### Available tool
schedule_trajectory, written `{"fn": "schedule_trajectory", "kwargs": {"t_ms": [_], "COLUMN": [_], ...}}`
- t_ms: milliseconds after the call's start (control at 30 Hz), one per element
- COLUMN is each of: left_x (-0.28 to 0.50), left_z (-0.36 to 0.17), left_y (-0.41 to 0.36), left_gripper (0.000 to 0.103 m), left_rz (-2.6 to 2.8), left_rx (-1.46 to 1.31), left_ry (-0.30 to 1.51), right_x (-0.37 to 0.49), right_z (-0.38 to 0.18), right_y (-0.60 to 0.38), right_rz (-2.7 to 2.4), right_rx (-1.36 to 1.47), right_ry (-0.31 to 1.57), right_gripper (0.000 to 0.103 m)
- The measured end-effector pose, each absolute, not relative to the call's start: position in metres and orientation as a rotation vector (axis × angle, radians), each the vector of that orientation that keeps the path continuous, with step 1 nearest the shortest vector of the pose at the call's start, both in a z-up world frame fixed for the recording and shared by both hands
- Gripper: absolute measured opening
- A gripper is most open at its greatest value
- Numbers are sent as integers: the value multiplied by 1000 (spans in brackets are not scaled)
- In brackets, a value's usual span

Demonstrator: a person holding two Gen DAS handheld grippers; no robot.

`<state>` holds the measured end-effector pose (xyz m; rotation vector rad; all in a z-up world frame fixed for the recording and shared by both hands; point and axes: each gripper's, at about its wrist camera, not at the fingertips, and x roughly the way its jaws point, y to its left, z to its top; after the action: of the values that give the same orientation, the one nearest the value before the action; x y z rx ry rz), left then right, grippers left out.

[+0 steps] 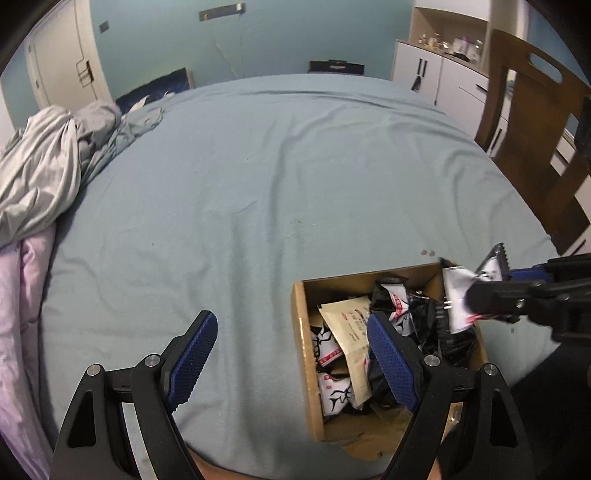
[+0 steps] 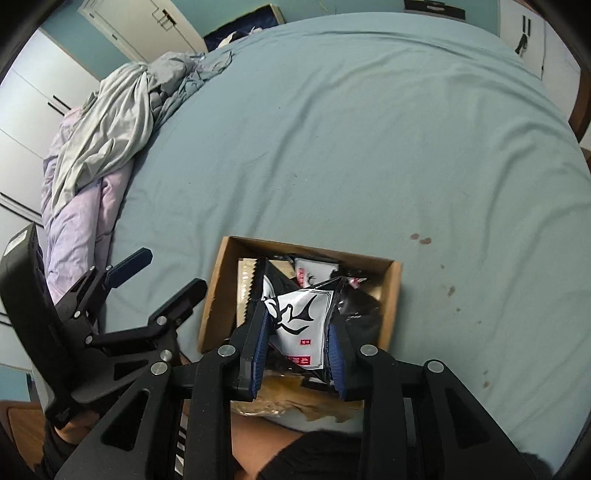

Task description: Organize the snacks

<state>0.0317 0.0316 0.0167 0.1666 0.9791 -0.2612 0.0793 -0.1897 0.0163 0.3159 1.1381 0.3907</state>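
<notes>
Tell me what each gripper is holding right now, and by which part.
The right gripper is clamped on a black-and-white snack packet, gripping its two side edges, above the cardboard box. The left gripper is open and holds nothing.

My view: teal wall (image 1: 288,33) at top, blue-sheeted bed (image 1: 280,166) centre, wooden chair (image 1: 535,122) right, white cabinets (image 1: 439,74) upper right.

Box (image 2: 393,295) on bed (image 2: 369,147), near edge; snack packets (image 1: 347,332) inside; crumpled bedding (image 2: 110,122) far left; chair (image 1: 535,129) right of bed
</notes>
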Motion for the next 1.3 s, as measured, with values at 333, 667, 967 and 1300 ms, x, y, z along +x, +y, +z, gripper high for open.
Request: {"fn": "schedule_trajectory", "kwargs": {"t_ms": [333,667,967,1300], "left_x": [27,30,21,27], "left_z": [10,9,18,10], "left_y": [23,10,5,8], "left_gripper": [84,85,86,88], "left_rz": [-241,-228,-200,-172], "left_rx": [253,283,328,329], "left_ry": [975,956,861,903], "right_x": [38,46,37,27], "right_z": [8,-34,-29,-29], "right_y": [-197,-185,-185,-183], "right_rz": [321,154,179,166], "right_rx": [178,122,72,49], "right_ry": [1016,1001,958,943], "right_gripper": [69,73,73,74]}}
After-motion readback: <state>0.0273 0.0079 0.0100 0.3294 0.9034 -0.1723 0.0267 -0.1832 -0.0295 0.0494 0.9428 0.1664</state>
